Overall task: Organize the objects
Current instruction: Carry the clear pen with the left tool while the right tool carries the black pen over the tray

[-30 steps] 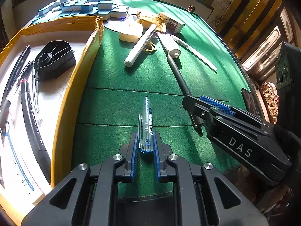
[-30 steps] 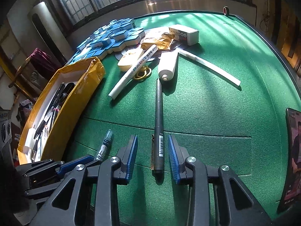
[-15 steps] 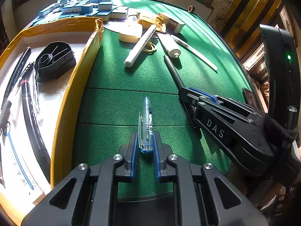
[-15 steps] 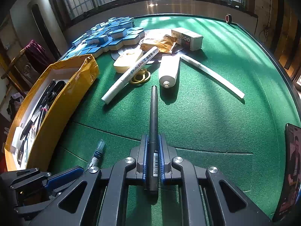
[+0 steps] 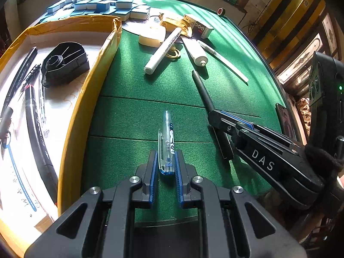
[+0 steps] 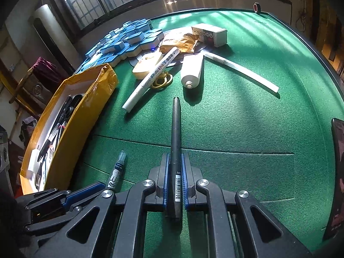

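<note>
My left gripper is shut on a clear blue-capped pen that points forward over the green felt table. My right gripper is shut on a long black pen, held just above the felt. In the left wrist view the right gripper sits to the right with the black pen sticking out ahead. In the right wrist view the clear pen shows at lower left. A yellow-edged open box on the left holds black pens and a black plastic piece.
Ahead lie a white paint marker, a white tube, a long white stick, rubber bands, a tape roll, a small carton and many blue-white blocks. A phone lies at the right edge.
My right gripper closed on the black pen and lifted it slightly off the felt. My left gripper kept still, holding the clear pen.
</note>
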The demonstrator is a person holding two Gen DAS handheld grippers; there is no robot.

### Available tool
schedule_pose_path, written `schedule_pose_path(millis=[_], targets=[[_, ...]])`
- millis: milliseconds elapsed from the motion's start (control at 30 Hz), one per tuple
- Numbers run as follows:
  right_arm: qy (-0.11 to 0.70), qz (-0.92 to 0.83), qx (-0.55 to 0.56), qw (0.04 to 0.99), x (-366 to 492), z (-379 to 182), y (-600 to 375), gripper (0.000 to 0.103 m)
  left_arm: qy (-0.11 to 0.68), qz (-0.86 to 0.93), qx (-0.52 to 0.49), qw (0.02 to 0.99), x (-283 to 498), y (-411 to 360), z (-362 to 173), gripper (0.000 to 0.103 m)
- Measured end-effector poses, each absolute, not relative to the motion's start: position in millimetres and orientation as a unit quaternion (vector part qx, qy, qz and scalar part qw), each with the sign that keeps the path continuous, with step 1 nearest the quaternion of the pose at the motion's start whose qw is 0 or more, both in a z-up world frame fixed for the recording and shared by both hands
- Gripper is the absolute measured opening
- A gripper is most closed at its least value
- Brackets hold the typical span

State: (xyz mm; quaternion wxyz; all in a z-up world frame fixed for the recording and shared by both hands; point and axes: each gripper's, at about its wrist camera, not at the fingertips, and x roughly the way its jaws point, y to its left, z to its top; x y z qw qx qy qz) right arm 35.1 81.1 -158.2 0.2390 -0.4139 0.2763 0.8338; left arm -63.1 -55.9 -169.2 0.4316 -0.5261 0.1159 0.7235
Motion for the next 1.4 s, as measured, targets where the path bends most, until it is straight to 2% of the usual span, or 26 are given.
schedule_pose_path(millis=[300,900,1400], targets=[[0.293,0.838,-0.396,0.235,37.9,-150.3,80.3,0.01,0.096,0.723,-0.524,0.439,-63.8,-60.6,-159.6,0.013],[0.274,0.86,-0.372,0.213,29.9,-117.5,53.9,0.01,0.065,0.731,-0.505,0.454,-70.4,-78.3,-128.2,0.013],[0.251,0.885,-0.359,0.16,0.1,-92.1,15.8,0.01,0.01,0.757,-0.494,0.427,-104.2,-129.2,-101.8,0.013]])
